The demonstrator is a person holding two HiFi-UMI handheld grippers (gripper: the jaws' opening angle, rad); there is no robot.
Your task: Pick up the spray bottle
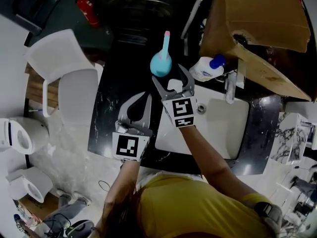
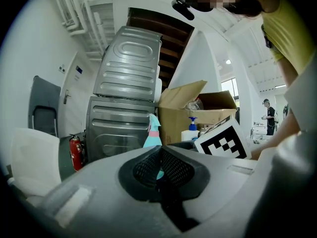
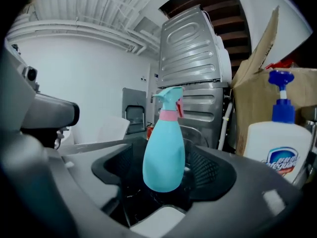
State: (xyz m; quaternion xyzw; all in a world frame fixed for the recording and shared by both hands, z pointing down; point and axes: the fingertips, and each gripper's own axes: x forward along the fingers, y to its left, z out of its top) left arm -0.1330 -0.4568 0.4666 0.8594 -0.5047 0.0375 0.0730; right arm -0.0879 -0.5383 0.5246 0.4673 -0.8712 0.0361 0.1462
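A teal spray bottle (image 1: 161,61) with a pink collar stands upright on the black countertop (image 1: 111,95), left of the sink. My right gripper (image 1: 169,75) is open just in front of it. In the right gripper view the spray bottle (image 3: 164,152) stands between the two jaws, with a gap on each side, and neither pad touches it. My left gripper (image 1: 144,98) hovers over the counter, nearer and to the left, shut with nothing in it. In the left gripper view the left gripper's (image 2: 159,166) pads meet, and the bottle (image 2: 152,133) shows beyond them.
A white bottle with a blue pump (image 1: 208,67) lies right of the spray bottle, beside a cardboard box (image 1: 257,19). The white sink (image 1: 208,128) and its tap (image 1: 230,86) are at right. A white chair (image 1: 64,68) and a fire extinguisher (image 1: 86,6) are at left.
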